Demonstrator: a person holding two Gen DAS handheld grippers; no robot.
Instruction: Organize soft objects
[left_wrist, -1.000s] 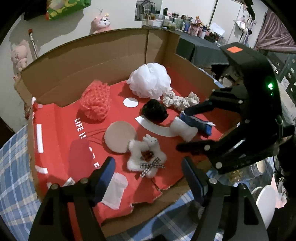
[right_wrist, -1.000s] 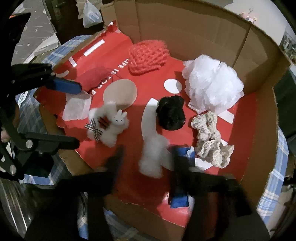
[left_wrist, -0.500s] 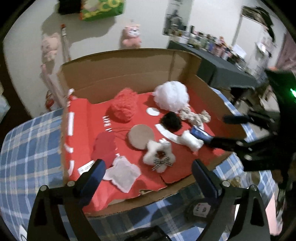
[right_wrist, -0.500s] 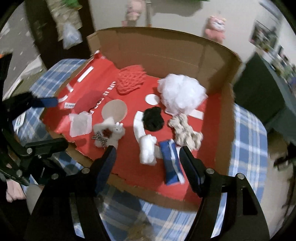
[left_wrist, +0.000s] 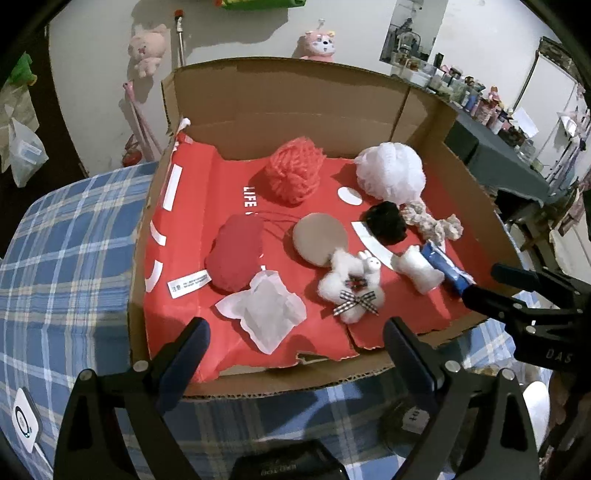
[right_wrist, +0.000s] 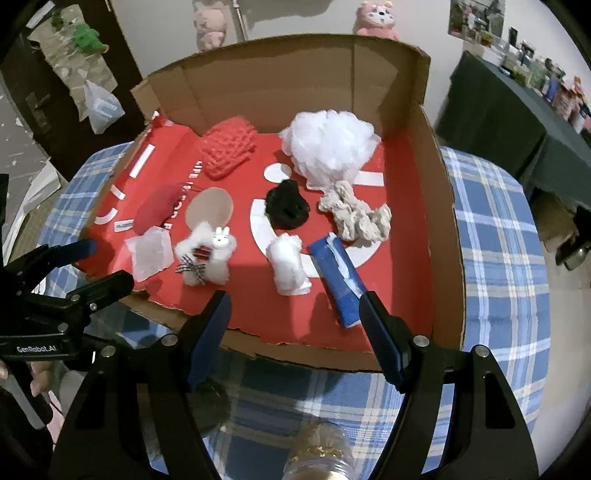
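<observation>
I see a cardboard box (left_wrist: 280, 92) with a red liner on the plaid tabletop (left_wrist: 62, 240), holding a fluffy white mesh puff (right_wrist: 328, 146), a red knitted ball (left_wrist: 293, 171), a black pom-pom (right_wrist: 287, 204), a knotted beige rope (right_wrist: 356, 216), a flat tan disc (left_wrist: 319, 238) and a white bunny plush (right_wrist: 208, 254). My left gripper (left_wrist: 295, 354), its fingers just opened wide, and my right gripper (right_wrist: 295, 314), half open, both hold nothing, hovering at the near edge.

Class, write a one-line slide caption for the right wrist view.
Open right gripper hovers before a cardboard box of soft objects.
</observation>
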